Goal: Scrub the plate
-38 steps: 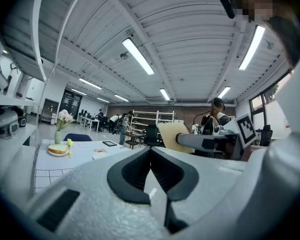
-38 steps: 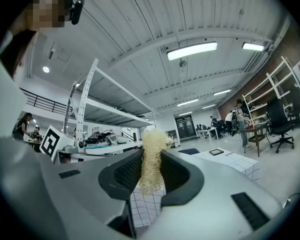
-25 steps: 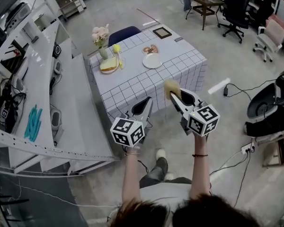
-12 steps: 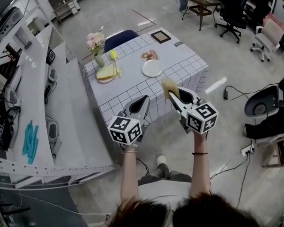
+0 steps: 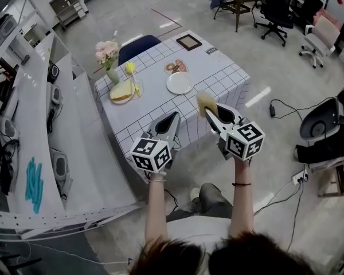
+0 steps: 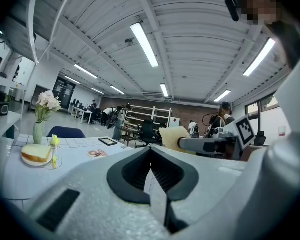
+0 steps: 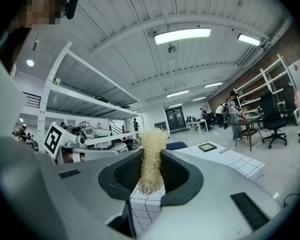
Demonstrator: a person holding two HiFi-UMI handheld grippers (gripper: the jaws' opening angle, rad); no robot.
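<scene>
- The right gripper (image 5: 210,115) is up in the air, and its jaws are clamped on a pale yellow scrubber (image 5: 206,103) that stands up past the tips.
- The left gripper (image 5: 170,121) is beside it on the left, jaws pressed together with nothing between them.
- Both hover about the near edge of the table (image 5: 155,110), which wears a white cloth ruled in dark squares.
- There's the plate (image 5: 179,83), plain white, lying flat on the cloth right of centre. It's well apart from both grippers, with only checked cloth between it and the scrubber.
- Just behind the plate sits a small dish (image 5: 175,67) with brownish rings on it. Further back, at the far corner, a dark picture frame (image 5: 189,42) lies flat.
- Over on the left side of the cloth there's a sandwich (image 5: 121,90) on a plate of its own, with a small yellow item (image 5: 128,69) just beside it. A vase of pale flowers (image 5: 107,55) stands at the far left corner.
- A blue chair (image 5: 139,44) is tucked in at the table's far side.
- Grey shelving (image 5: 51,125) runs close along the table's left, and black office chairs (image 5: 275,4) stand well beyond on the open floor.
</scene>
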